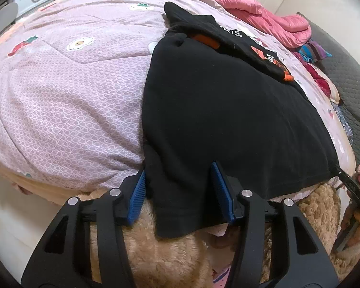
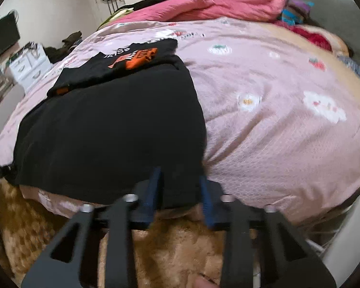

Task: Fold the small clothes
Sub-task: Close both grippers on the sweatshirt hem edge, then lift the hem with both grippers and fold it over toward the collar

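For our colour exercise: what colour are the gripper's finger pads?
Blue pads, clearest in the left wrist view.

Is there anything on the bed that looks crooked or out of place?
The black shirt lies mostly flat on the pink quilt, but its near hem hangs over the bed edge. At the far end a part is folded over, so the orange print sits askew. Beyond it, a pink blanket lies bunched up.

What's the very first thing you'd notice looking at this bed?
A big black garment is spread flat over the pink flowery quilt, its near edge hanging off the bed. At that edge, the left claw straddles one corner and the right claw the other. Farther back lies a smaller black piece with an orange print.
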Motion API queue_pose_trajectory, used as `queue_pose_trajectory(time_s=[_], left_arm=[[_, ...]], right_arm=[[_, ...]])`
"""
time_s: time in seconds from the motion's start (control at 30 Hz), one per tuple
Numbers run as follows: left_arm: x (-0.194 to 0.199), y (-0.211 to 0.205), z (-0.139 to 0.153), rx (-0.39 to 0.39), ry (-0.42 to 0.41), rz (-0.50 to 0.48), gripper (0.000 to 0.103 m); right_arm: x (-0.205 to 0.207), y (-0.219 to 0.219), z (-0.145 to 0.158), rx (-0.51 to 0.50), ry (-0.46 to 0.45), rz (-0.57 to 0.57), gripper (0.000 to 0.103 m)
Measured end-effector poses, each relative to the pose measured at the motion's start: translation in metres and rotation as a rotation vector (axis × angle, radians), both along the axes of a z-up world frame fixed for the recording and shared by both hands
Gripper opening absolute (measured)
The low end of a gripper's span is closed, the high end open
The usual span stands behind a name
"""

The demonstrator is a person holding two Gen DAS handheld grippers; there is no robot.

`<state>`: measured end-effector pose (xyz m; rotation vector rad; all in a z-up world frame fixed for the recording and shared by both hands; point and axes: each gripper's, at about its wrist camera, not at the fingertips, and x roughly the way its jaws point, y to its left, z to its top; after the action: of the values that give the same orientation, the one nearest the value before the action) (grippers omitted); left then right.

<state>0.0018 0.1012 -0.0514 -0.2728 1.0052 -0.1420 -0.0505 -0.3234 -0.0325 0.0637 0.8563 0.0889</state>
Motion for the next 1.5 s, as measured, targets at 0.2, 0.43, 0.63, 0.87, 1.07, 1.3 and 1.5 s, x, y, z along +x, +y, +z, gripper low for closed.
queue_pose_trajectory(time_s=[0.2,0.43,0.63,0.87,1.07,1.3,1.5], left_arm=[[-0.001,0.001,0.001,-0.002,0.001,0.001,0.041],[-0.002,-0.001,0.005,0.008,-0.008,-0.018,0.006],[-0.007,0.012,0.033,-0.054,-0.096,-0.006,0.004],[0.001,0.032,0.083,-0.119,-0.228,0.025,0.003],[0.018,0.030,0.108,-0.132,-0.300,0.040,0.002],[0.033,0.031,0.124,-0.160,-0.344,0.073,0.002],[0.048,0.036,0.132,-0.193,-0.373,0.094,0.002]], right_arm=[[-0.010,-0.004,0.032,0.055,-0.106,0.023,0.009],[-0.010,-0.001,0.059,0.114,-0.199,0.026,0.008],[-0.007,-0.012,0.071,0.162,-0.250,-0.022,0.008],[0.004,-0.019,0.087,0.207,-0.306,-0.050,0.008],[0.019,-0.020,0.112,0.213,-0.373,-0.062,0.007],[0.041,-0.022,0.129,0.243,-0.426,-0.096,0.007],[0.059,-0.028,0.138,0.335,-0.443,-0.122,0.007]])
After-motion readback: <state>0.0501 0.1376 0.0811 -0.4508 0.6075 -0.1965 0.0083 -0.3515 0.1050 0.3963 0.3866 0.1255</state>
